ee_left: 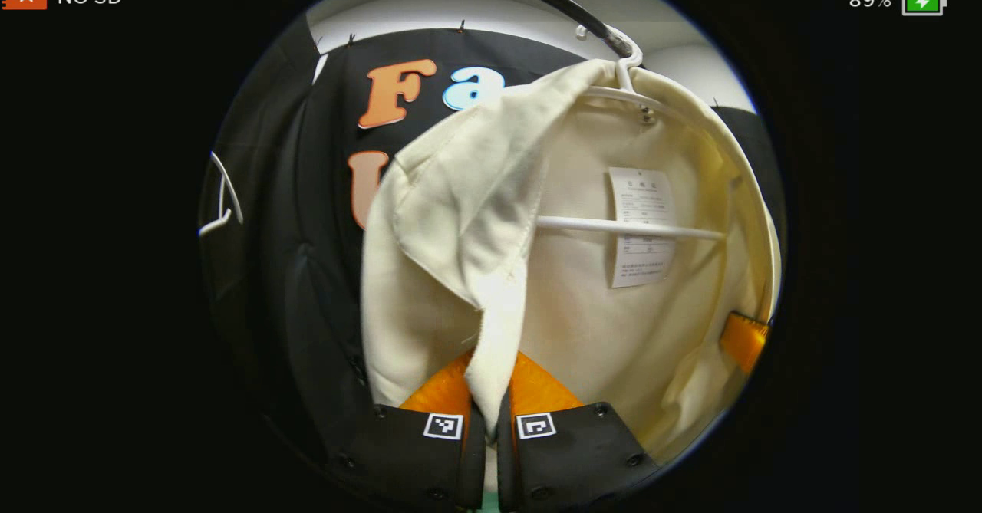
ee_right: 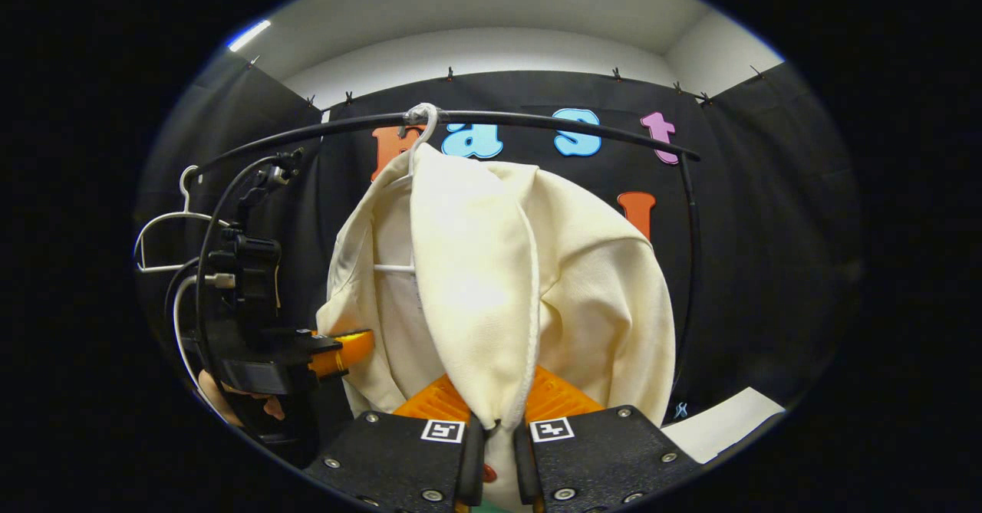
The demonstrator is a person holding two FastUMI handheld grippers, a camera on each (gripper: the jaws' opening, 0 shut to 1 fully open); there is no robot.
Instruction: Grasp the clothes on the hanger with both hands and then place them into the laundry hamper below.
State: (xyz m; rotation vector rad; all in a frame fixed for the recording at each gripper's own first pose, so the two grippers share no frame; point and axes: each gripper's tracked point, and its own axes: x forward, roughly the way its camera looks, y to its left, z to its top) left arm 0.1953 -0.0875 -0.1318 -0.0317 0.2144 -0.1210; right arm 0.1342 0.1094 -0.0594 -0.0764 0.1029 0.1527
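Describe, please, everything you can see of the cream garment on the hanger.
The cream garment looks like soft, fairly thick woven cloth with stitched edges. It hangs opened on a white hanger hooked over a black rail, its pale lining and a white care label facing the left gripper view. Each front edge is drawn out into a fold: the left tongs are shut on one, the right tongs on the other. It is still on the hanger.

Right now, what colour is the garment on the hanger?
Plain cream garment, no pattern; clearest in the right gripper view.
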